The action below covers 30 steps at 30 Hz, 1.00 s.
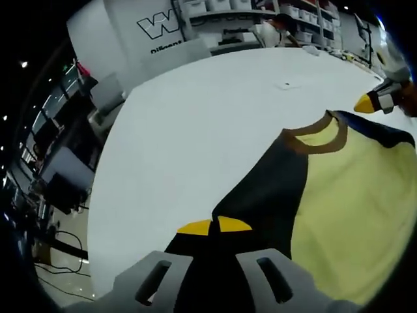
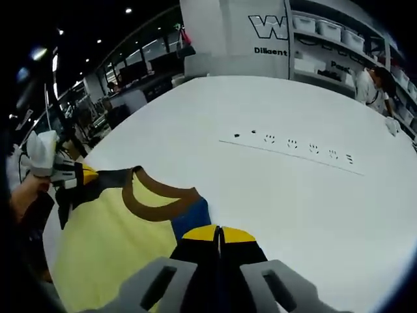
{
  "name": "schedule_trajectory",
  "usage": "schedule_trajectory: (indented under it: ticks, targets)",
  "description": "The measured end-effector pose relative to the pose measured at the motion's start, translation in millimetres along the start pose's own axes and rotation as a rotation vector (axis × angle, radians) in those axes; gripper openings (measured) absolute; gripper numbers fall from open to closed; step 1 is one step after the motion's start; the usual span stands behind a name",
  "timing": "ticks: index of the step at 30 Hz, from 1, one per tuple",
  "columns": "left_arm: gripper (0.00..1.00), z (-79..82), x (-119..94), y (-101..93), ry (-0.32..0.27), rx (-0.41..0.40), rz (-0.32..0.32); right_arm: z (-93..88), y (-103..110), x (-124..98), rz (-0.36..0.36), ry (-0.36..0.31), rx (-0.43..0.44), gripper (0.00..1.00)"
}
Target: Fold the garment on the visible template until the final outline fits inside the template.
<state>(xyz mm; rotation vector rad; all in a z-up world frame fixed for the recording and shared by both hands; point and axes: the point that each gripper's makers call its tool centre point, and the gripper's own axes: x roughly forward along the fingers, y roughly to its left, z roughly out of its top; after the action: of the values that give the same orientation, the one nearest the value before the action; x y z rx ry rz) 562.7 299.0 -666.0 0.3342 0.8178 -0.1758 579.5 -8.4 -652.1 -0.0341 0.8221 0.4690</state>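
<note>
Garment (image 1: 339,208) on white table (image 1: 195,130)

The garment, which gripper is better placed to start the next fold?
Hard to pick: both. The left gripper and right gripper each have jaws shut on dark fabric of the garment, at opposite sides by the brown collar, so folding together on the white table seems likeliest.

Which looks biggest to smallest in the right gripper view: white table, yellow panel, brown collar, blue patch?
1. white table
2. yellow panel
3. brown collar
4. blue patch; close to the collar in size, so unsure. The right claw hides its lower edge.
</note>
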Motion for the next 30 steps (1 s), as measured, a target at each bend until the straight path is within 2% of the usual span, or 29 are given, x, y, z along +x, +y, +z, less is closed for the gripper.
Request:
schedule_trajectory:
  ticks: [4,7,9,10,11,14,18,21,30]
  targets:
    - [0.11,3.1,-8,2.0,-0.015,-0.018,0.011,5.7,5,-10,0.011,-0.036,0.024,0.0]
    - [0.26,11.8,-19,-7.0,-0.054,-0.058,-0.041,11.5,11,-22,0.028,-0.065,0.061,0.01]
    - [0.35,22.8,-30,-14.7,-0.118,-0.095,-0.091,12.2,16,-28,0.043,-0.074,0.073,0.12]
    - [0.37,28.9,-37,-17.6,-0.159,-0.142,-0.112,11.9,18,-33,0.045,-0.08,0.078,0.19]
    - [0.41,30.4,-42,-19.5,-0.17,-0.159,-0.128,11.3,20,-36,0.046,-0.084,0.077,0.22]
    - [0.49,29.0,-58,-24.2,-0.181,-0.161,-0.144,9.5,23,-46,0.05,-0.098,0.063,0.26]
    - [0.55,26.3,-74,-32.9,-0.192,-0.161,-0.158,3.9,26,-61,0.046,-0.11,0.062,0.34]
    - [0.59,23.1,-88,-41.1,-0.206,-0.19,-0.182,-4.1,30,-70,0.053,-0.112,0.072,0.35]
    - [0.77,8.4,-124,-60.2,-0.235,-0.2,-0.229,-34.4,37,-98,0.033,-0.102,0.087,0.34]
